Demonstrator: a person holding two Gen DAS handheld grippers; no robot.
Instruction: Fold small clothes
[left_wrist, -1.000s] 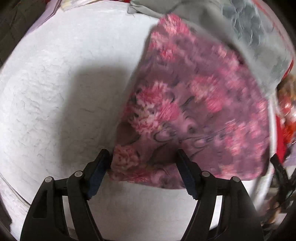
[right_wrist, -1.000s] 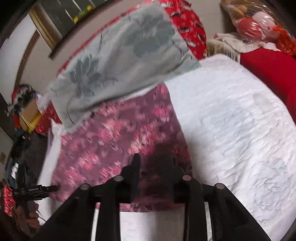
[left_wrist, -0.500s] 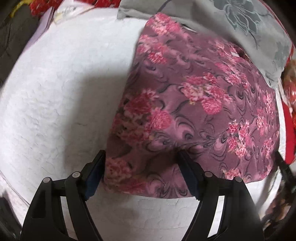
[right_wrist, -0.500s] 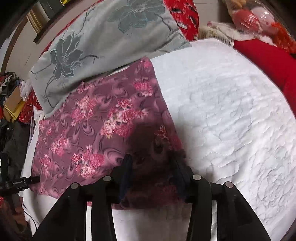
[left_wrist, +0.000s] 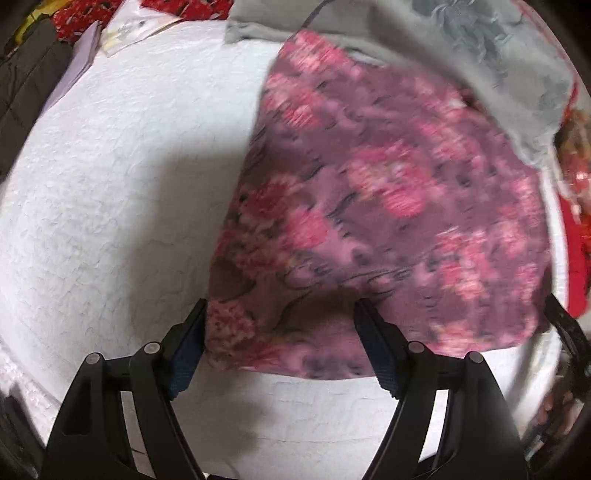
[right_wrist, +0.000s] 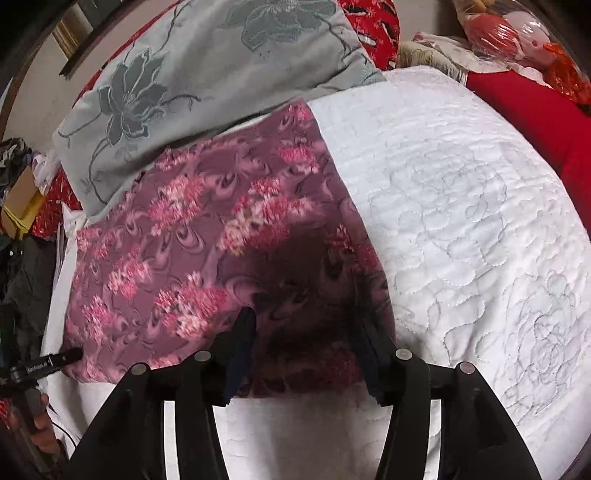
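- Your right gripper (right_wrist: 303, 325) has just been spreading its jaws: a second ago they pinched the near edge of the floral garment (right_wrist: 207, 236), and now they stand apart over that same edge, with the cloth lying loose between them.
- Your left gripper (left_wrist: 280, 317) has barely changed; its jaws stay wide apart, straddling the near left corner of the garment without pressing on it, so neither tool is gripping anything.
- The garment, purple with pink flowers, lies flat as a folded rectangle on the white quilted bedspread (right_wrist: 461, 192); the left wrist view of it is blurred.
- Its far edge tucks under a grey pillow (right_wrist: 207, 74) with a dark flower pattern, which sits at the head of the bedspread.
- In the right wrist view, the tip of your left tool shows at the garment's other near corner, with your hand (right_wrist: 40, 432) on its handle below.
- Beyond the bedspread, a red cushion (right_wrist: 535, 114) lies on the right and red patterned fabric behind the pillow.
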